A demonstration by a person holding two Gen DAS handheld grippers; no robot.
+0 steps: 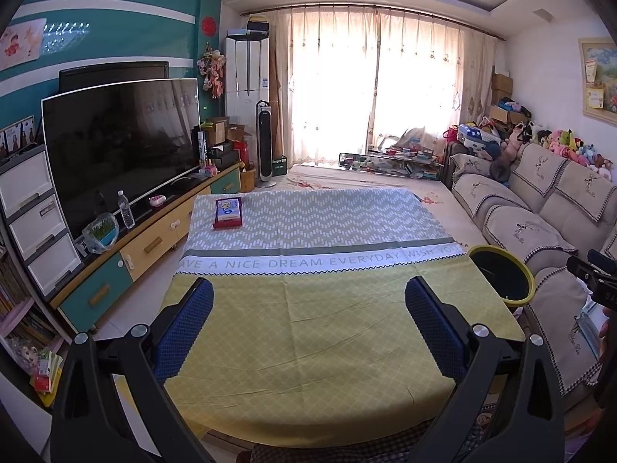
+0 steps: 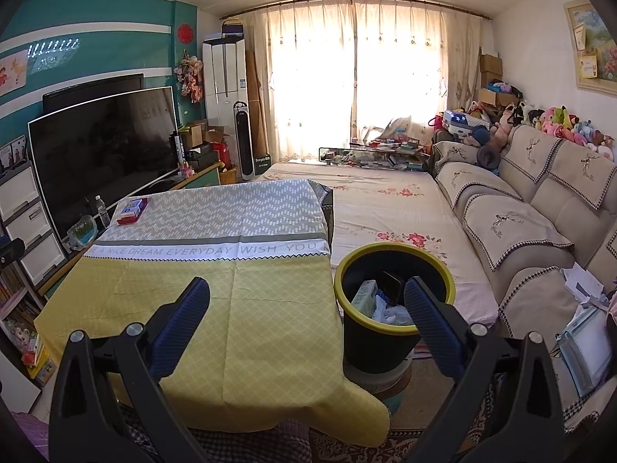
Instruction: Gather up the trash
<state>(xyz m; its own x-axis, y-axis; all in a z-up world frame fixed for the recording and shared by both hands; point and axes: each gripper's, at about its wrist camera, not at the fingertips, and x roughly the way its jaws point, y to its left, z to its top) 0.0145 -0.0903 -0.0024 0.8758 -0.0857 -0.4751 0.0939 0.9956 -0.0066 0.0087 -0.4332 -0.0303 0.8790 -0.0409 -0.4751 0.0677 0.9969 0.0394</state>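
Left gripper [image 1: 308,301] hangs over the table [image 1: 308,332], both blue pads spread wide, nothing between them. Past the left finger [image 1: 185,320], far up the cloth, sits one red box [image 1: 228,214], lying flat on the grey zigzag part, the only thing on the table. Further left of that finger, on the TV stand [image 1: 154,239], stand one bottle [image 1: 125,209] and one bagged green tray [image 1: 101,231], with one big TV [image 1: 119,146] behind them. Between the fingers there is only yellow cloth. Just beyond the right finger [image 1: 435,324], off the table's right edge, is one bin [image 1: 501,276], yellow rim, dark inside; from this view its contents cannot be made out. Right of that runs one sofa [image 1: 540,216], and the other gripper's black body pokes in at the edge.

Over to the right gripper [image 2: 306,305]: also wide apart, holding nothing. Its left finger [image 2: 185,324] hovers above the yellow cloth of the table [image 2: 231,328], with the same red box [image 2: 132,211] far ahead and left of it. Its right finger [image 2: 428,320] hangs over the bin [image 2: 393,332], crossing the near right part of the rim. The trash is here, inside the bin: one pale carton [image 2: 364,293] leaning on the left wall, one dark flat piece [image 2: 393,287] upright behind it, and crumpled white paper [image 2: 393,314] at the bottom. Loose papers [image 2: 582,281] lie on the sofa [image 2: 513,231], right of that finger.
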